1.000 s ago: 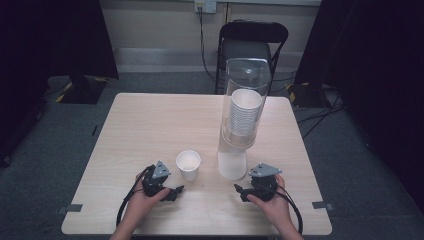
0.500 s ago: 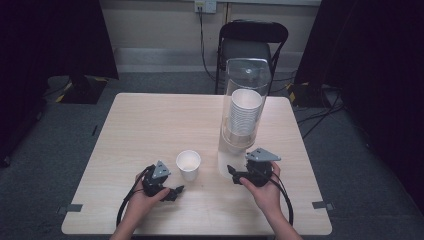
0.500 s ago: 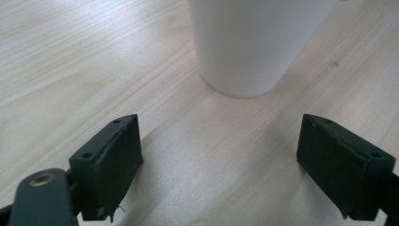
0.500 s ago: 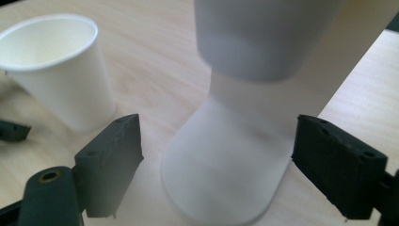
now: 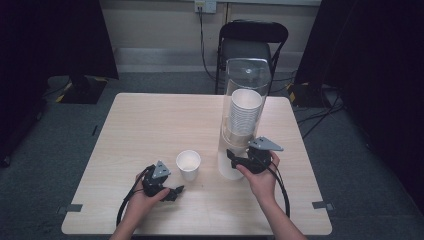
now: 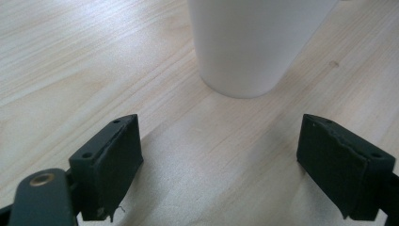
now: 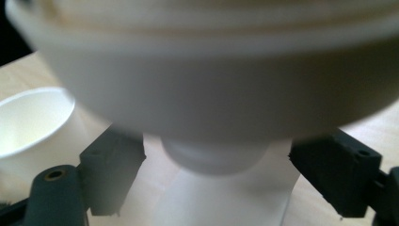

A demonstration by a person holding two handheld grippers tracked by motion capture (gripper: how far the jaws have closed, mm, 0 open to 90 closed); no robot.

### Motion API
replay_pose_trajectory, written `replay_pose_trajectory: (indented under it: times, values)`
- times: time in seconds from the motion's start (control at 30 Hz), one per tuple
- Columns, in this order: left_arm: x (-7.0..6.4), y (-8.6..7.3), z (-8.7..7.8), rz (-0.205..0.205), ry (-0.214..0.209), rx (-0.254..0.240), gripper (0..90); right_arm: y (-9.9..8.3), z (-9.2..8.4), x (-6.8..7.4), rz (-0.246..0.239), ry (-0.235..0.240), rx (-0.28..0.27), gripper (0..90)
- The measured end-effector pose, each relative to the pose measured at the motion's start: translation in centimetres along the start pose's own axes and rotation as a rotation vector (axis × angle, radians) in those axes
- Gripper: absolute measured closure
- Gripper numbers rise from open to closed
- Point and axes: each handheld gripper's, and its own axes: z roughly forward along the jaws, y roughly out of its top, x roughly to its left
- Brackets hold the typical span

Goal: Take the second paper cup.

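Because the jaws are standing so wide under the dispenser, here is how things are lying:

Risk at the dispenser: the right gripper (image 5: 239, 159) is coming in low under the cup dispenser (image 5: 243, 107), and a pull that is angled rather than straight down is likely dragging two nested cups out, or tipping the tall clear tube on its white base (image 5: 231, 167).

Risk of a crushed cup: the bottom cup (image 7: 214, 157) is thin paper by the look of it; a hard squeeze is probably denting it before it comes free.

Risk to the loose cup: the paper cup (image 5: 188, 164) is standing upright on the tabletop (image 5: 150, 125), between the two grippers, and a sideways swing of either hand is likely knocking it over.

Right gripper: released, jaws spread wide to either side of the cup bottom that is poking out beneath the dispenser's collar; they are gripping nothing, and whether a jaw is brushing the base I cannot tell.

Left gripper (image 5: 175, 191): released as well, jaws wide apart and low over the tabletop, pointing at the paper cup (image 6: 256, 44), which is sitting just ahead of them and apart from both.

Cup stack (image 5: 245, 112): sitting inside the tube, well above the right gripper.
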Motion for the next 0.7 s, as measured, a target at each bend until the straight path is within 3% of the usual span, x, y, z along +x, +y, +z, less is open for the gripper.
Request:
replay_pose_trajectory:
  times: [0.2, 0.33, 0.47, 0.6, 0.7]
  values:
    - [0.02, 0.02, -0.01, 0.002, 0.0, 0.005, 13.7, 1.0, 0.5, 0.27, -0.027, -0.002, -0.036, 27.4]
    - [0.02, 0.03, -0.01, 0.001, 0.0, 0.005, 13.6, 1.01, 0.81, 0.3, -0.011, -0.004, -0.073, 30.2]
    - [0.02, 0.03, -0.01, 0.001, 0.0, 0.005, 13.7, 0.9, 0.86, 0.18, 0.002, 0.006, -0.071, 31.8]
    - [0.02, 0.03, -0.02, 0.002, 0.0, 0.005, 13.7, 0.61, 0.91, 0.05, -0.03, 0.002, -0.092, 32.6]
    - [0.01, 0.02, -0.01, 0.0, -0.001, 0.004, 13.7, 0.57, 0.92, 0.1, -0.026, 0.0, -0.093, 33.1]
